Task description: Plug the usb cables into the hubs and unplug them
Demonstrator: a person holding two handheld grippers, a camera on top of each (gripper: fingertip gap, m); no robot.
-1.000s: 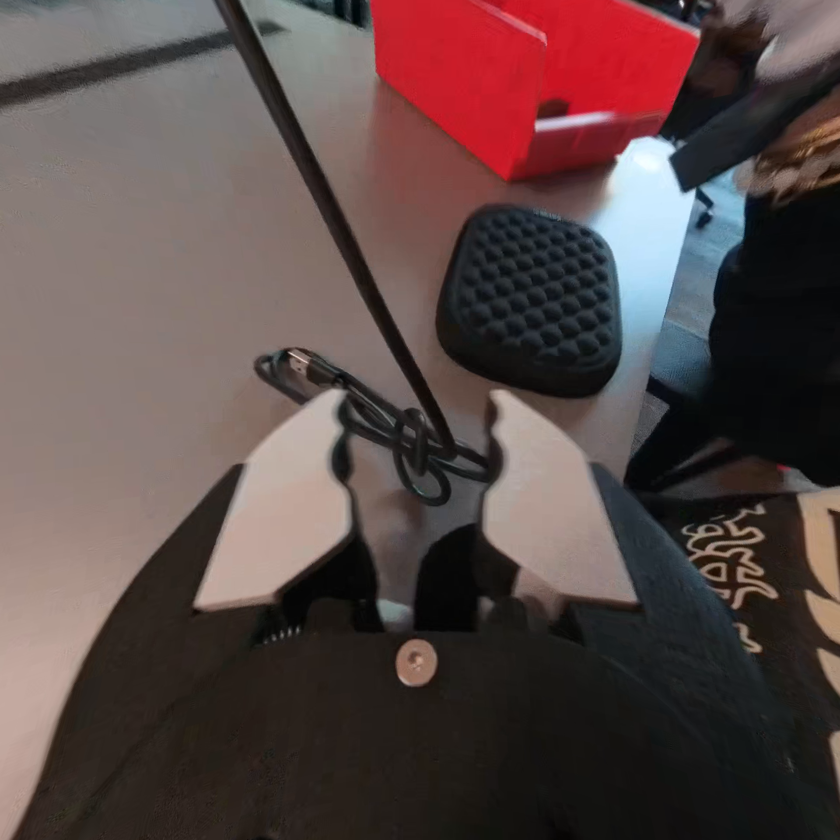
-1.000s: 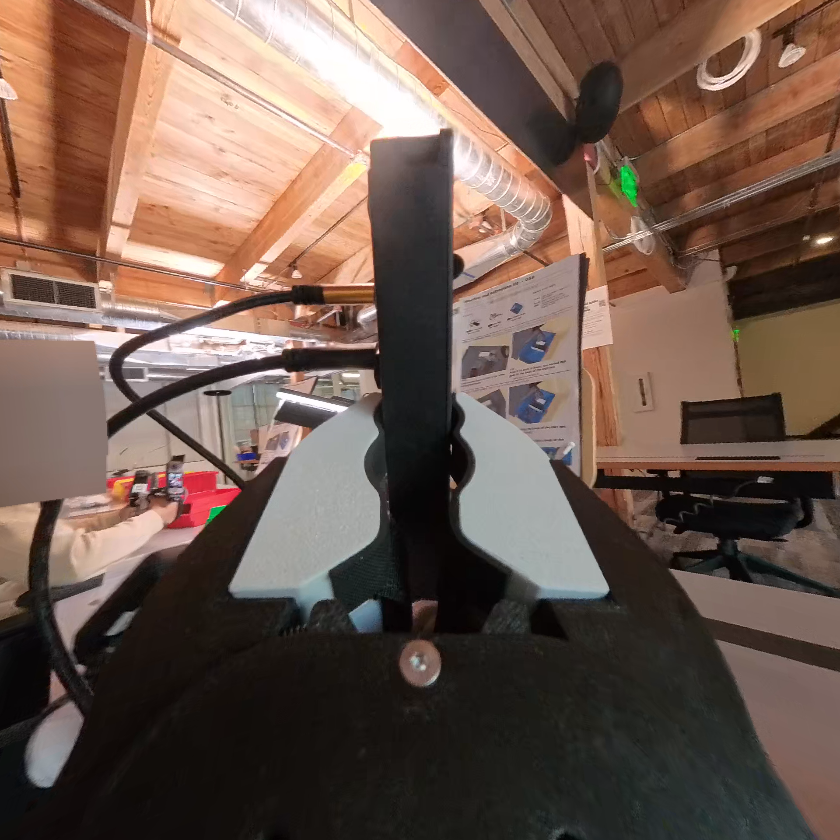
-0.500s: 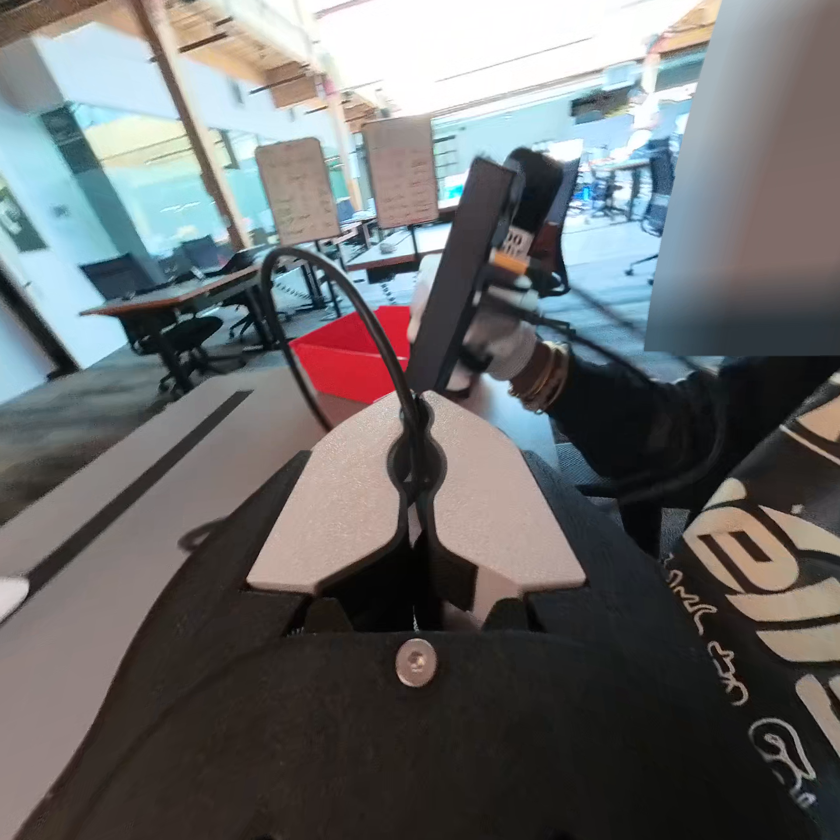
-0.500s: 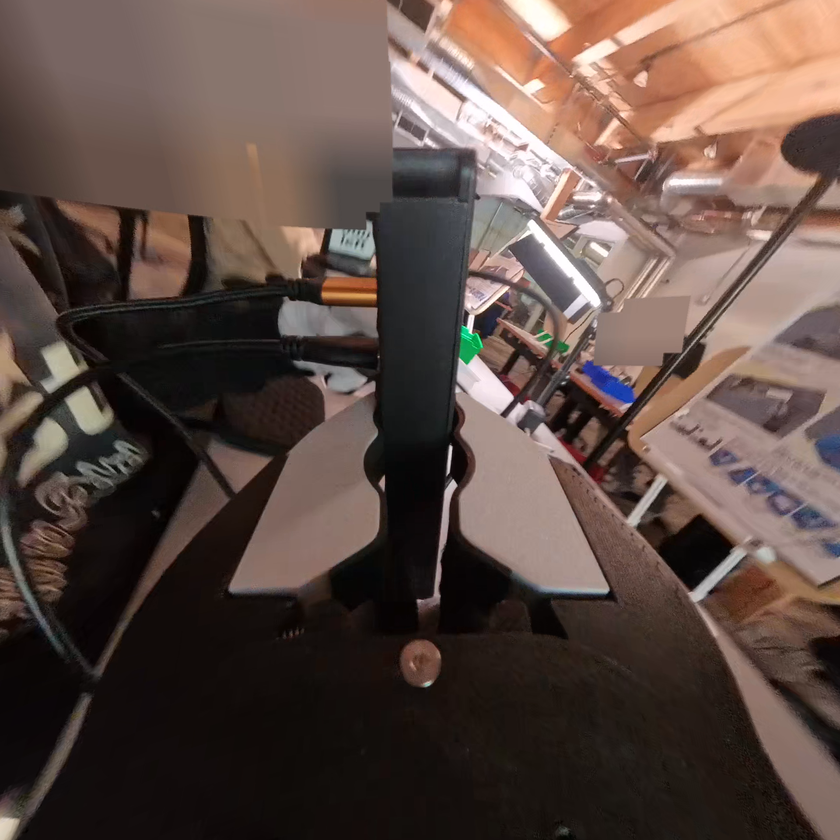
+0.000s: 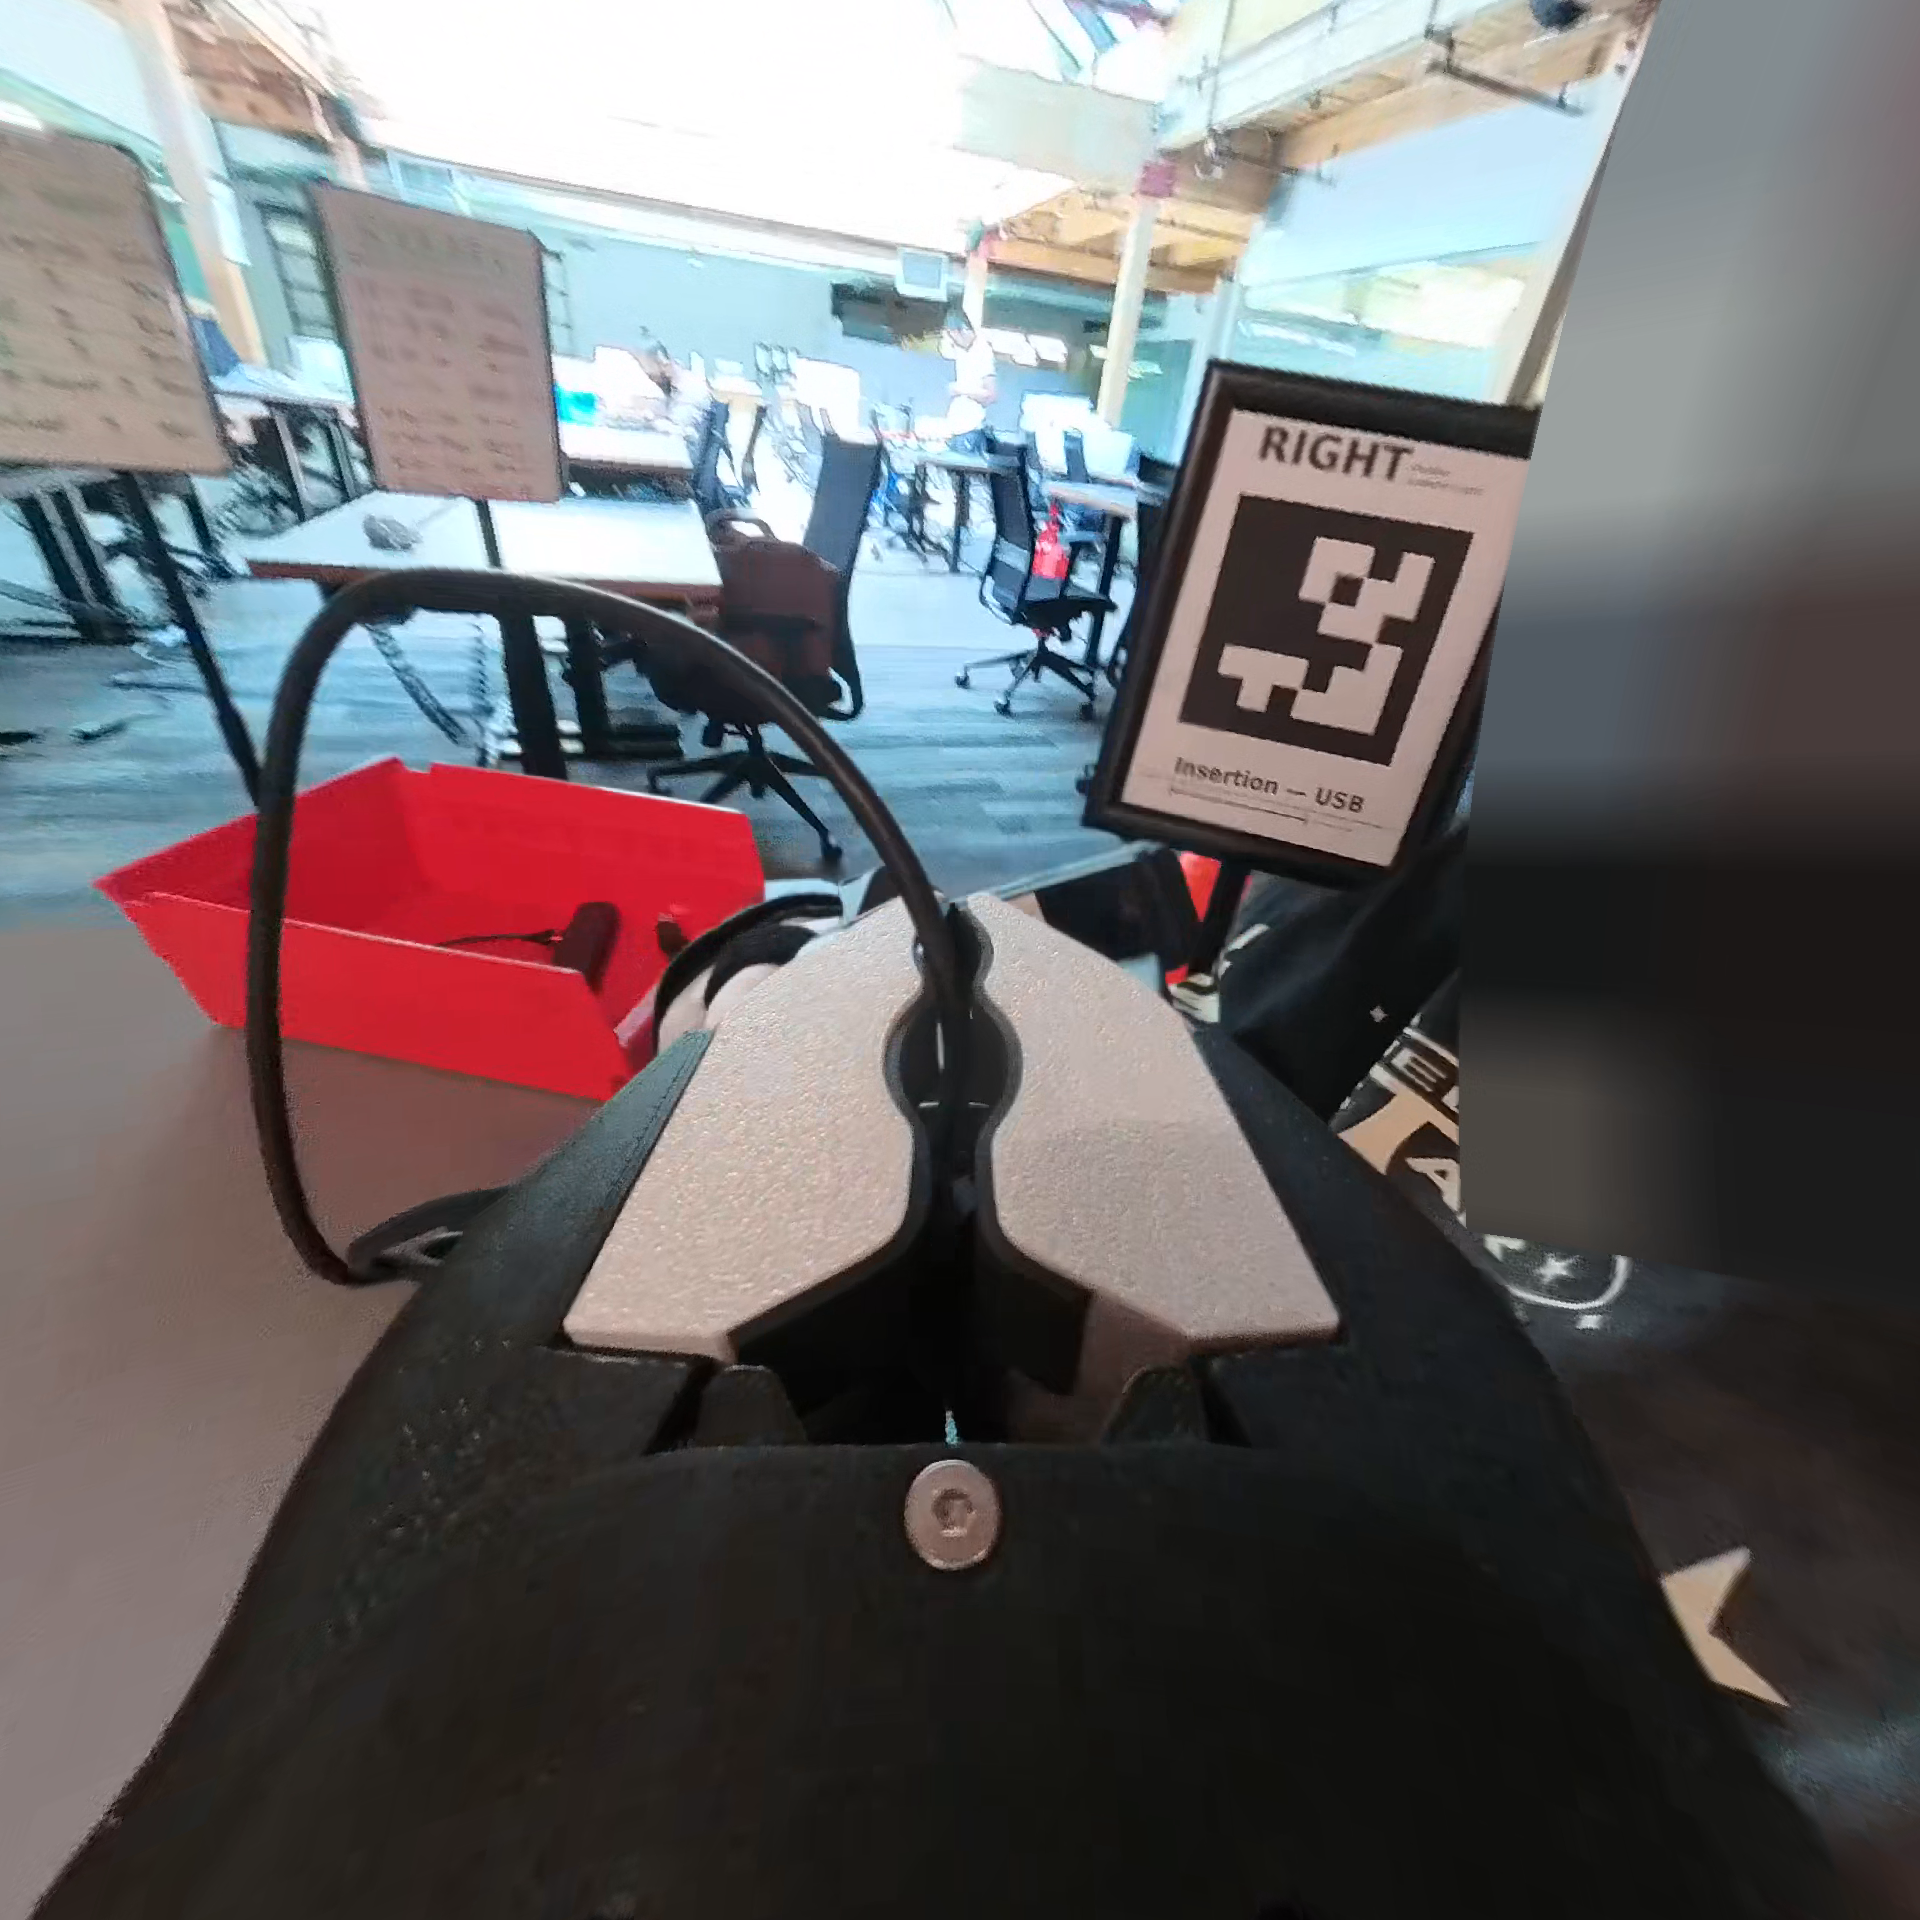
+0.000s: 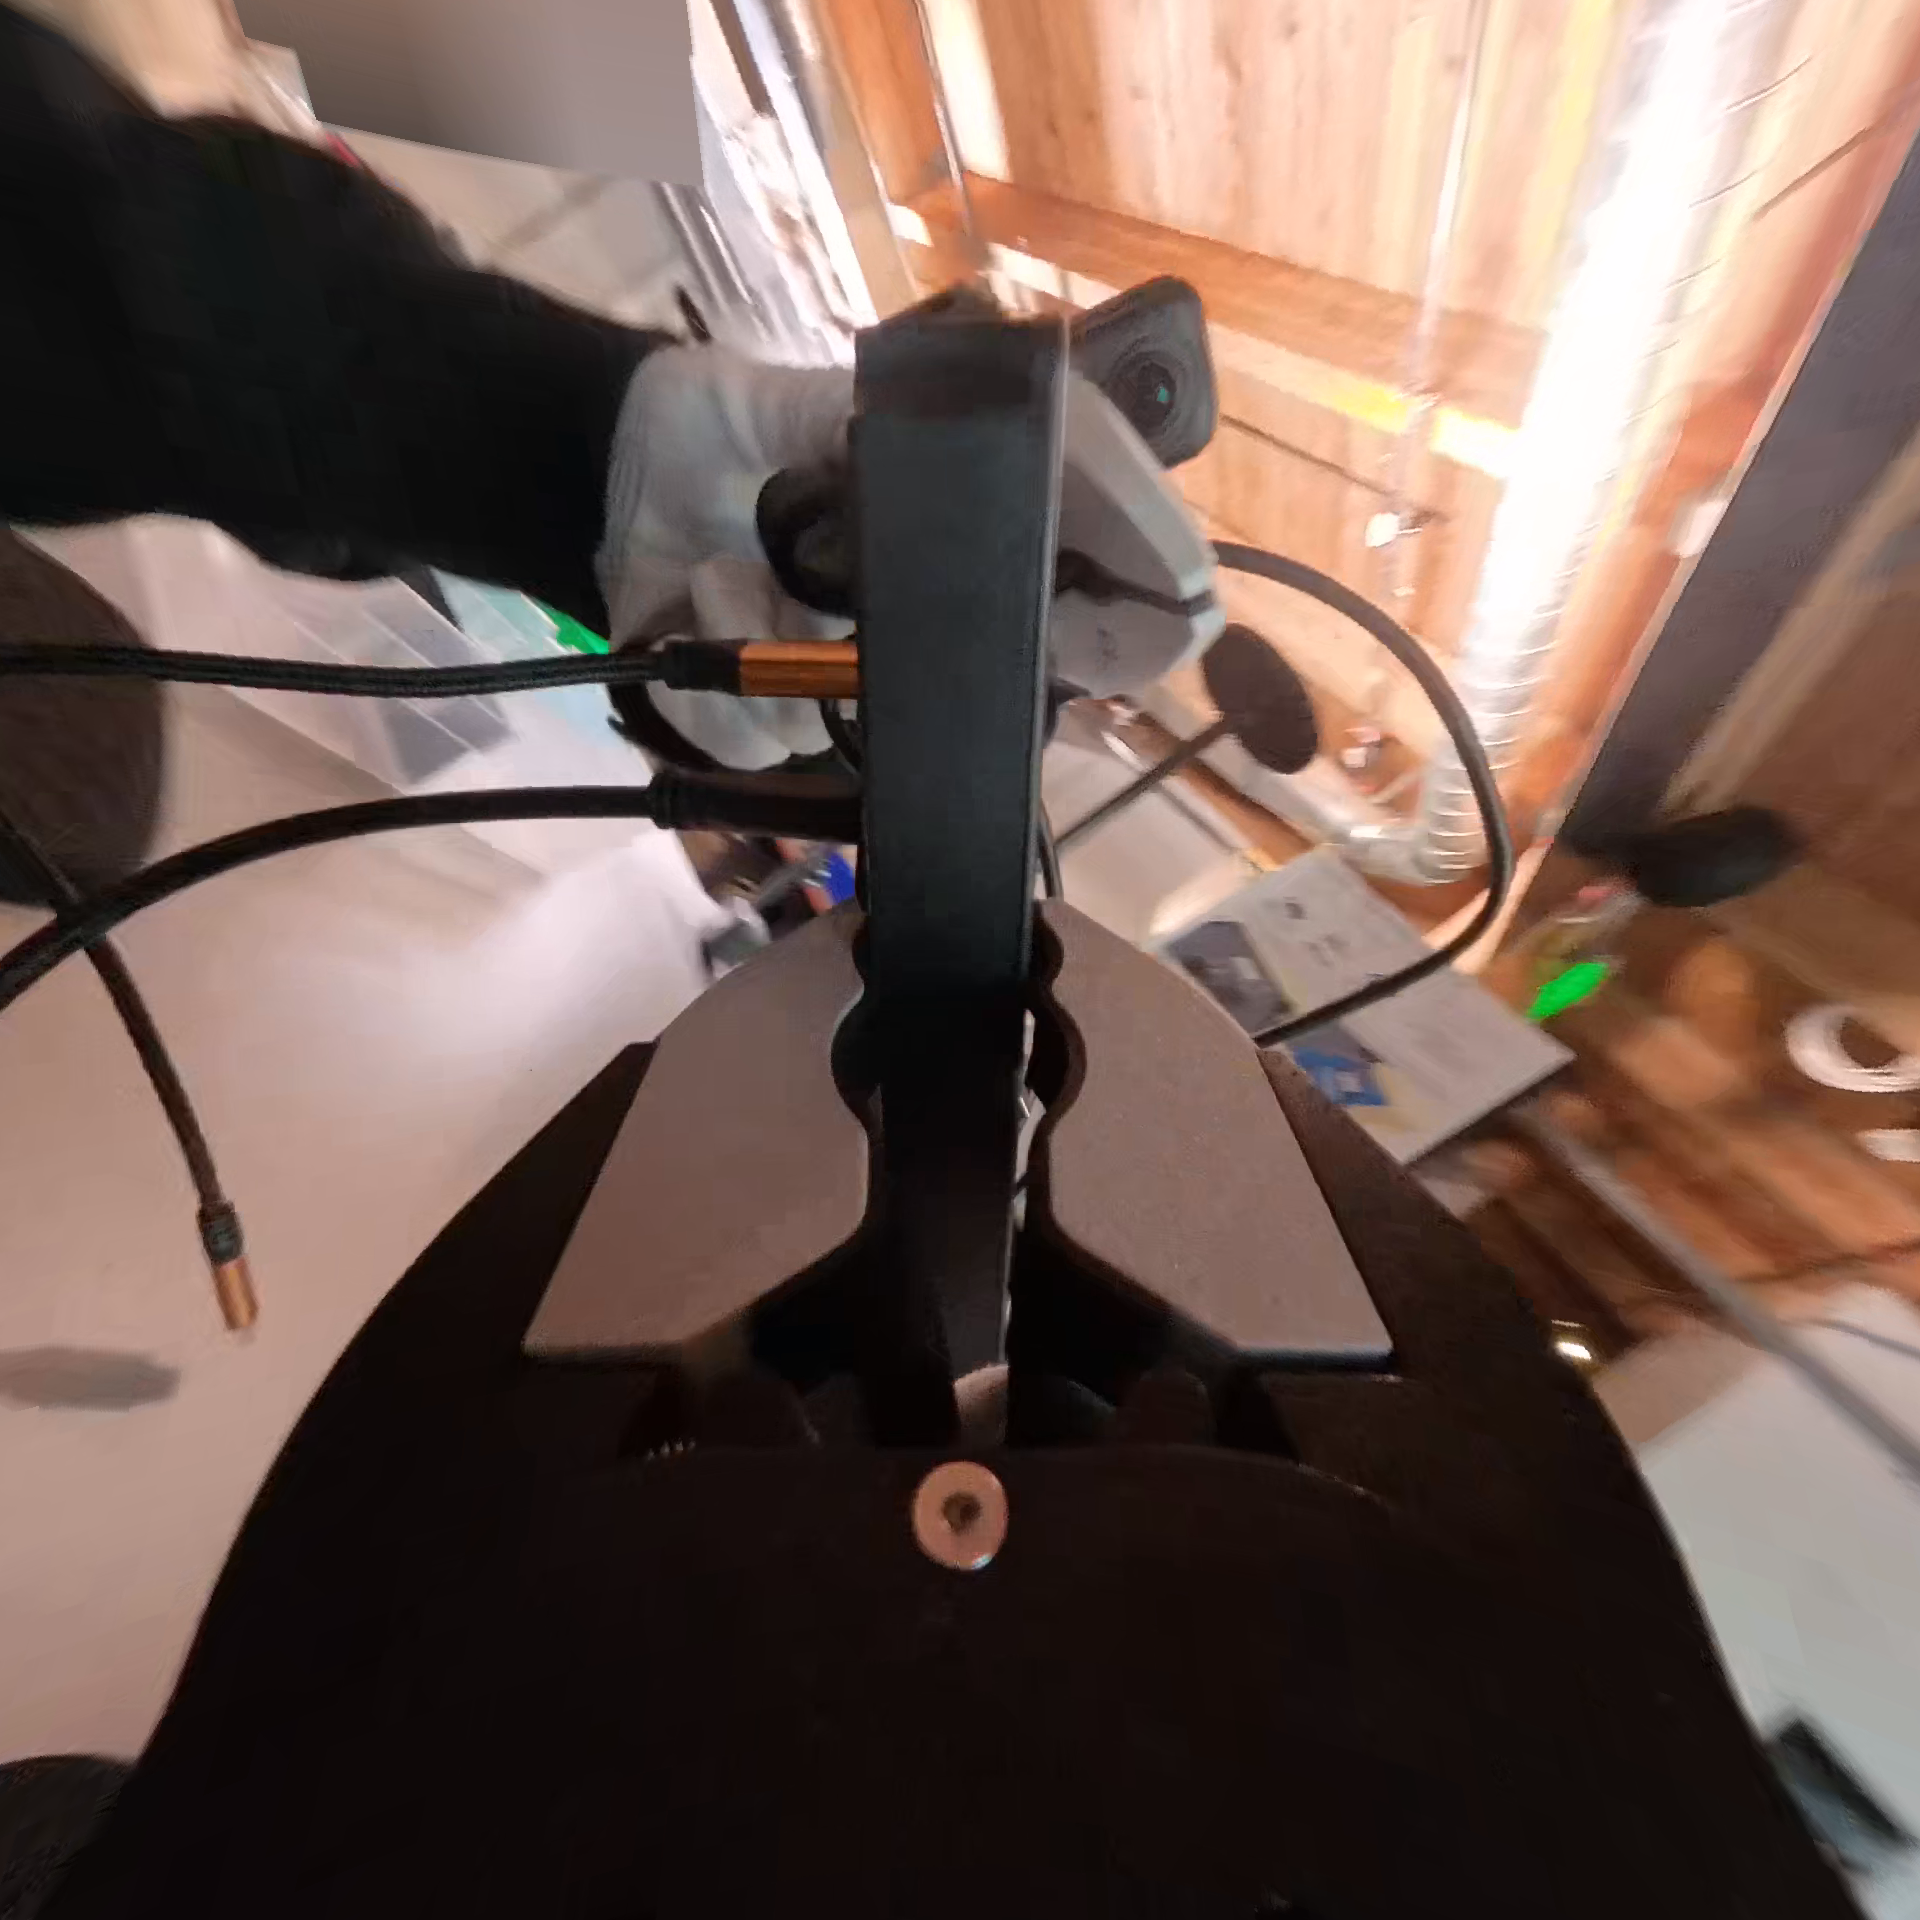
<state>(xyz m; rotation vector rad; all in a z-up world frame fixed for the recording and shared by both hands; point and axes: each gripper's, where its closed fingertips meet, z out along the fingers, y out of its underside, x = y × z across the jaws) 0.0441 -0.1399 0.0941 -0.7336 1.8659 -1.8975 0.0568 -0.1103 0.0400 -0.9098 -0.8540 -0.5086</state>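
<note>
The likeliest trouble sits in the left gripper (image 5: 951,940): its fingers (image 5: 790,1122) are clenched on a thin black cable (image 5: 272,831), with no plug visible past the tips. Held by the cord like this, a connector would probably swing and miss its port; a pull on the loop could also drag the cord through the pinch. In the left wrist view the cable leaves the tips at about 12 o'clock, arches over toward 9 o'clock and drops to the surface (image 5: 125,1195) beside the gripper body. Farther off, at 10 o'clock, lies a red bin (image 5: 416,997).

The right gripper (image 6: 951,935) is clamped on the black hub (image 6: 951,623), which stands edge-on straight up at 12 o'clock from between its fingers (image 6: 727,1143). A hard sideways push on a port could lever the hub in that grip. Two cables enter its left side: one with a gold plug (image 6: 795,668), a black plug (image 6: 748,805) below it. Beyond the hub, the left gripper and a gloved hand (image 6: 707,540) show, blurred.
</note>
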